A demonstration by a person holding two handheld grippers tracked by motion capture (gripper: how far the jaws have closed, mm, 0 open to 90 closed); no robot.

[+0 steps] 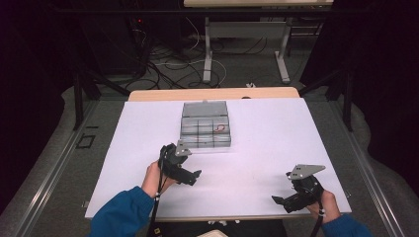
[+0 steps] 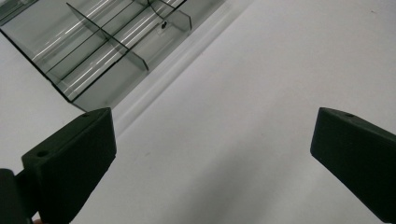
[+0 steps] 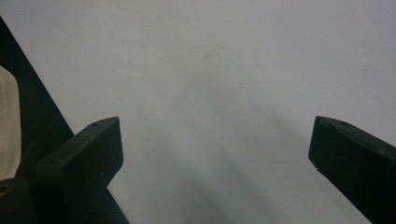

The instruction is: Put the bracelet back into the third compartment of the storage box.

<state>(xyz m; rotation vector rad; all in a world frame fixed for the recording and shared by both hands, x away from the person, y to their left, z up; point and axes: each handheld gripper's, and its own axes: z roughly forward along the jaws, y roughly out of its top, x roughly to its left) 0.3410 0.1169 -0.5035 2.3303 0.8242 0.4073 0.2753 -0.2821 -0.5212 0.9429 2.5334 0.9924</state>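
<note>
Both tools sit low over the white desk (image 1: 276, 133), nothing held in either.

Left tool (image 1: 190, 177): jaws spread wide, empty. In the left gripper view the gap between them frames bare desk surface. The clear compartment box (image 1: 205, 125) lies ahead of this tool and slightly off to its right as the high view has it; in the left gripper view (image 2: 93, 42) it sits beyond and to the left of my left jaw, near it but not touching. Its dividers (image 2: 123, 46) stand upright and the cells nearest the tool look empty.

Right tool (image 1: 286, 201): jaws equally apart, empty, pointing across the near edge of the desk. The box is well apart from it, ahead and far over on its left side.

Box orientation: its lid is open and laid back on the far side; the long axis runs away from me. 1 small red item (image 1: 220, 129) lies in a cell on the right half, in the middle row; too small to name.

Judgement: left tool is clearly the nearer of the 2. Reaching the box calls for a short forward travel of the left tool with a slight rightward swing; the red item's cell lies past the near row, so the approach should come from above, over the front wall.
</note>
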